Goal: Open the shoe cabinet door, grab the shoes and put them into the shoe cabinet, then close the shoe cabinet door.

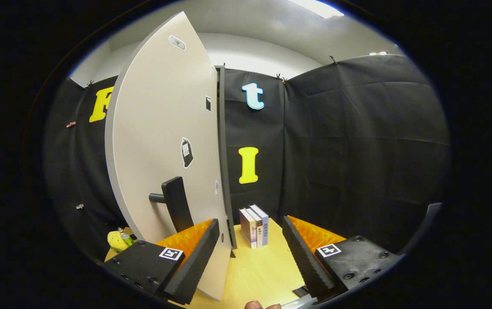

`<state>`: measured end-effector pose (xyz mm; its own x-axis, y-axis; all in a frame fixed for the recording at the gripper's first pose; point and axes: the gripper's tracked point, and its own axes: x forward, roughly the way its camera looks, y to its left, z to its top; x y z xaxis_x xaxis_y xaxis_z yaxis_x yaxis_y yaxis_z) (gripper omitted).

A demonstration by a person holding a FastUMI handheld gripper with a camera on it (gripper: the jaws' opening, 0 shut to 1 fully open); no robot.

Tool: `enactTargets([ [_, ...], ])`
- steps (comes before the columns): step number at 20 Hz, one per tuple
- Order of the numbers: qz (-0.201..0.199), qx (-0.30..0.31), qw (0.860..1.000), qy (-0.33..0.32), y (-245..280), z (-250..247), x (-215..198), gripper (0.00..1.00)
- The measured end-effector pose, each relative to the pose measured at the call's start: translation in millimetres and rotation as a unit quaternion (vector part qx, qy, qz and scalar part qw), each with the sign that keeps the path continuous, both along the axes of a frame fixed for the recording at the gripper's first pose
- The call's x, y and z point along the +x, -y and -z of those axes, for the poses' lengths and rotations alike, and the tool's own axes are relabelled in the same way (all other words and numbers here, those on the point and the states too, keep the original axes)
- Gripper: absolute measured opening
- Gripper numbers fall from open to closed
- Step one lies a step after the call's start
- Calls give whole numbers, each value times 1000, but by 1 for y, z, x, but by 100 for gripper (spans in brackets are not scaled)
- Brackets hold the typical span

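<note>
The pale shoe cabinet door stands nearly shut against the dark cabinet edge, rising tall just ahead of my left finger. A dark bar handle sticks out of the door low down, right above that finger. My gripper is open with nothing between its fingers; the door's free edge sits just inside the left finger. Beyond the gap lies bare wooden tabletop.
A few books stand upright on the table against the black cloth wall, beyond the fingers. Small yellow and green items lie on the table left of the door. A fingertip shows at the near edge.
</note>
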<state>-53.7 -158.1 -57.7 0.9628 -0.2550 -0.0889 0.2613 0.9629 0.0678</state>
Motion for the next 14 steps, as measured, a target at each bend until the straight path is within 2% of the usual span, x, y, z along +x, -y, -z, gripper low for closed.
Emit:
enactTargets([
  [4,-31,3,1000,-2,-42,-2,17,97],
  [10,-67,-29,997,4,-106,-14,50,98],
  [14,-86,-51,995,20,-123,-19,62,97],
])
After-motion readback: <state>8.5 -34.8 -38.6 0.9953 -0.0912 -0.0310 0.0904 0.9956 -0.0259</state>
